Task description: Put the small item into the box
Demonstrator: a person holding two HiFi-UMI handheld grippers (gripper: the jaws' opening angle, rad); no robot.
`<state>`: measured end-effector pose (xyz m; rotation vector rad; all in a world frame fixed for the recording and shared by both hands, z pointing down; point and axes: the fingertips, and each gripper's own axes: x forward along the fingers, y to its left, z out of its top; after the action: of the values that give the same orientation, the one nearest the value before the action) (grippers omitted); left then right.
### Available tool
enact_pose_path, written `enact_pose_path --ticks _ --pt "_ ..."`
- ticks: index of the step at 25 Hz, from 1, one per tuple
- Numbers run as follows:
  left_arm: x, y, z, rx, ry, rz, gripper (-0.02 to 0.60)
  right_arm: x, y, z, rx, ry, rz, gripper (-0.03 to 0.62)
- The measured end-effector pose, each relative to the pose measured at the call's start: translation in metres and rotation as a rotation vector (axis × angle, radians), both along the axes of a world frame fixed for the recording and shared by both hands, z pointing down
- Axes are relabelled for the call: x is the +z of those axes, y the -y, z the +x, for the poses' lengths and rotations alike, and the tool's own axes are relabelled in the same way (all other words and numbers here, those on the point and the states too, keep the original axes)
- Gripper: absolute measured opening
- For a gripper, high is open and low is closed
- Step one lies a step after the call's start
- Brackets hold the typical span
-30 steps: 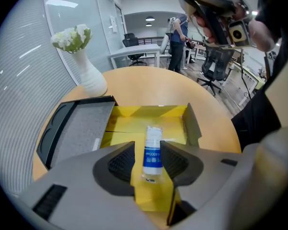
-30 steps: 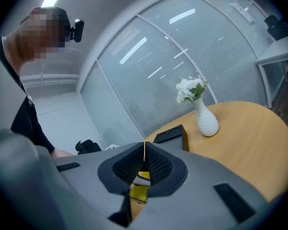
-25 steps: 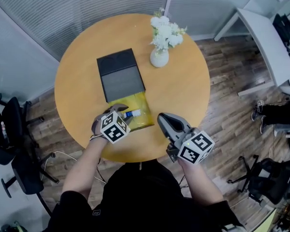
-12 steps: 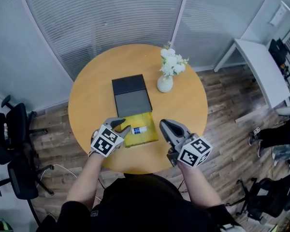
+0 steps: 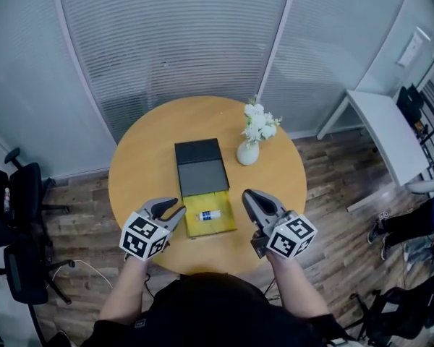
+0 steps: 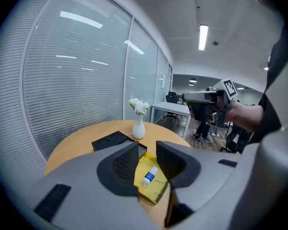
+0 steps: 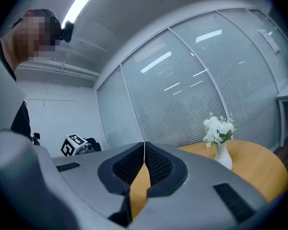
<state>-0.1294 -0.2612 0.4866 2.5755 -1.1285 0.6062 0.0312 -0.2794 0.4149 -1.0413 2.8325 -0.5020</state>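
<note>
The fingers of the left gripper are closing on nothing and those of the right gripper are clenched empty, both at the near edge of the desk, either side of the yellow box where the small bottle lies.

Office: glass partition, desk, swivel chair

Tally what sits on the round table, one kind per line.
Black box: 1
Yellow box: 1
Small bottle: 1
Vase of flowers: 1
Total: 4
</note>
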Motion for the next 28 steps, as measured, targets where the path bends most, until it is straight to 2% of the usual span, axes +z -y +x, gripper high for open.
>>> enact_pose_path --ticks 6,12,17,23,28 --pt "-0.031 -0.002 -0.015 -0.040 -0.066 0.045 0.112 -0.015 0.006 0.000 0.000 -0.010 0.030 0.037" --pt "-0.056 0.005 -0.031 -0.046 -0.060 0.084 0.104 -0.028 0.010 -0.006 -0.026 -0.033 0.055 0.037" --pt "-0.094 0.007 -0.042 -0.079 -0.078 0.157 0.098 -0.046 0.013 -0.016 -0.066 -0.065 0.105 0.036" --pt "-0.135 0.001 -0.042 -0.127 -0.134 0.272 0.087 -0.079 0.012 -0.016 -0.052 0.005 0.168 0.035" --pt "-0.153 -0.005 -0.042 -0.168 -0.198 0.334 0.080 -0.087 0.006 -0.020 -0.043 0.029 0.192 0.035"
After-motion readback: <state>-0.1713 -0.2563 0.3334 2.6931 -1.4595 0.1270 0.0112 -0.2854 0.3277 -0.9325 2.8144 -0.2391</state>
